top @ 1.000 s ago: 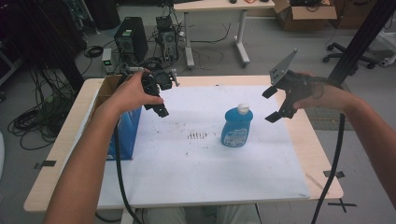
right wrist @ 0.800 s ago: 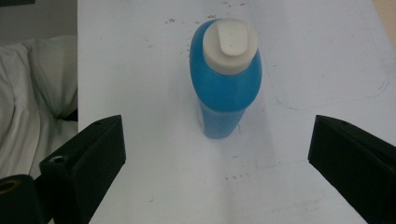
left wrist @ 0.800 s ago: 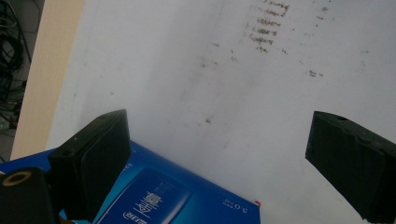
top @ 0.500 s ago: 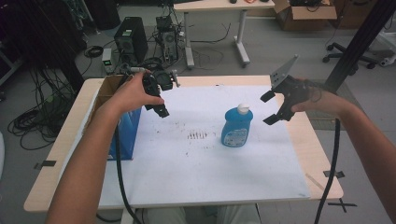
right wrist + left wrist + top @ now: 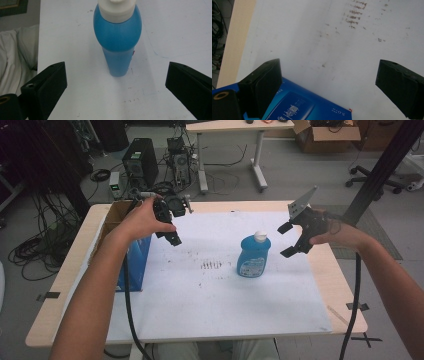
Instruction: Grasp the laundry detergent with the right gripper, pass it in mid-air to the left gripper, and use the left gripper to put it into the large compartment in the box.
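The table (image 5: 60, 285) is the biggest thing here, a pale wooden top mostly covered by a white sheet (image 5: 200, 310) with a patch of dark smudges near its middle. At the table's left edge stands an open cardboard box (image 5: 117, 212) with a blue carton (image 5: 136, 262) against its near side; the same carton's blue top shows under the left gripper's jaws in the left gripper view.

The blue bottle (image 5: 254, 256) with a white cap stands upright on the sheet, a little right of centre, touched by nothing.

The right gripper (image 5: 291, 240) hangs in the air just to the right of the bottle, jaws spread wide and facing it. In the right gripper view the bottle (image 5: 117, 37) sits centred between the two jaws but farther off, so nothing is gripped yet.

The left gripper (image 5: 172, 227) is held above the carton and the left part of the sheet, jaws also wide apart and empty.

By the look of it, the work is at its start: the right hand is lined up for a grasp, while closing on the bottle, lifting it and placing it, perhaps in the box, all remain.
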Demonstrator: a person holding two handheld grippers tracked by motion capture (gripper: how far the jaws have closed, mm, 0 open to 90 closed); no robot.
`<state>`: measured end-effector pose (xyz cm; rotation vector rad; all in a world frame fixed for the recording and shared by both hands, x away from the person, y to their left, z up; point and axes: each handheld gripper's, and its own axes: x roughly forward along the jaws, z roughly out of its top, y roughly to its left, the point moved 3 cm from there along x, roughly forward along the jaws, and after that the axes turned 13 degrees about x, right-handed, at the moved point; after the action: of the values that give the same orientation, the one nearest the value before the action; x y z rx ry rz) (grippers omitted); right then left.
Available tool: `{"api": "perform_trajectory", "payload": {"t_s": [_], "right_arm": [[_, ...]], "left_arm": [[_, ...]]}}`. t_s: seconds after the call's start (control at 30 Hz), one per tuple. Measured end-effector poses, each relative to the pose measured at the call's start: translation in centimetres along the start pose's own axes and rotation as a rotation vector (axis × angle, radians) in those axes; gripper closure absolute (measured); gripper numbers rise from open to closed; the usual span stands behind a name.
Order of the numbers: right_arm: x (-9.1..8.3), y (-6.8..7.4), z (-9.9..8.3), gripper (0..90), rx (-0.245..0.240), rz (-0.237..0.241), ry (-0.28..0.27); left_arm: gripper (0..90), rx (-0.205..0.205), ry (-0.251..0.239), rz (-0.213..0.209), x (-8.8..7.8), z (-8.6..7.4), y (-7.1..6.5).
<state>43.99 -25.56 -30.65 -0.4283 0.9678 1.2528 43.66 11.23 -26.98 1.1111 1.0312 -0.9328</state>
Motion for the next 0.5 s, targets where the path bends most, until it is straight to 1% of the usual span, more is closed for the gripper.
{"api": "perform_trajectory", "payload": {"t_s": [0.2,0.37,0.43,0.47,0.5], "right_arm": [[0.7,-0.5,-0.5,4.0,-0.002,0.002,-0.02],[1.2,-0.6,-0.9,4.0,-0.001,0.01,-0.024],[1.5,-0.6,-1.0,3.9,-0.005,0.013,-0.033],[1.8,-0.8,-1.1,3.9,-0.002,0.019,-0.049],[1.8,-0.8,-1.1,3.9,-0.002,0.019,-0.049]], "left_arm": [[7.3,-0.003,0.001,0.002,0.0,0.0,0.0],[7.3,0.001,0.0,0.003,0.1,0.1,0.1],[7.3,0.0,0.002,0.003,0.1,0.1,0.1],[7.3,-0.001,0.0,0.004,0.1,0.1,0.0],[7.3,0.001,-0.002,0.005,0.1,0.2,0.1]]}}
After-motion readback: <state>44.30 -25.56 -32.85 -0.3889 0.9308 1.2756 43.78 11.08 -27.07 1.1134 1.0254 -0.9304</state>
